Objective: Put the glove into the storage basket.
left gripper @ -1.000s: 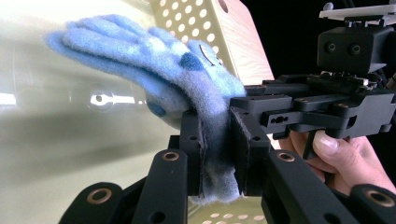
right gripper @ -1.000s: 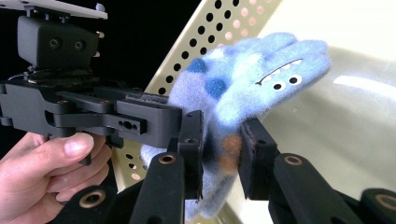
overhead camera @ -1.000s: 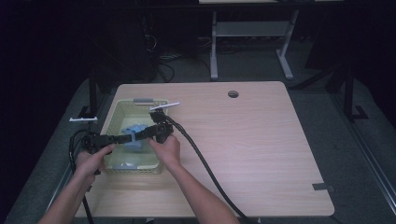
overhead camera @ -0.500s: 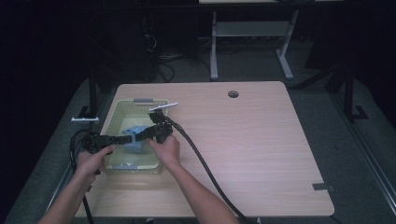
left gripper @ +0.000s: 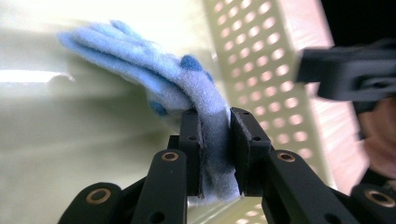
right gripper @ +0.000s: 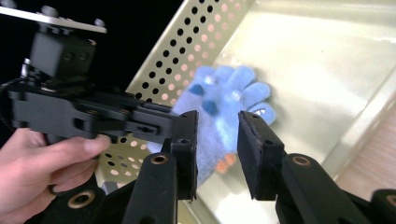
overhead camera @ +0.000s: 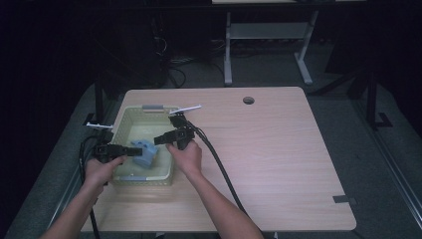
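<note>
In the basket [overhead camera: 119, 124], glove [left gripper: 154, 74] fingers point away from left claw [left gripper: 215, 154].

light-blue dotted glove [left gripper: 154, 74], pale-green perforated basket [overhead camera: 130, 119]

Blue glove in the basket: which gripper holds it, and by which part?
The left gripper pinches the blue glove at its cuff end; the right gripper, jaws just opening, holds nothing.

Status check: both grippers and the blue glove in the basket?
Left gripper shut on blue glove. Right gripper open, jaws just been opening, off glove. Glove over basket. Nothing in the way.
</note>
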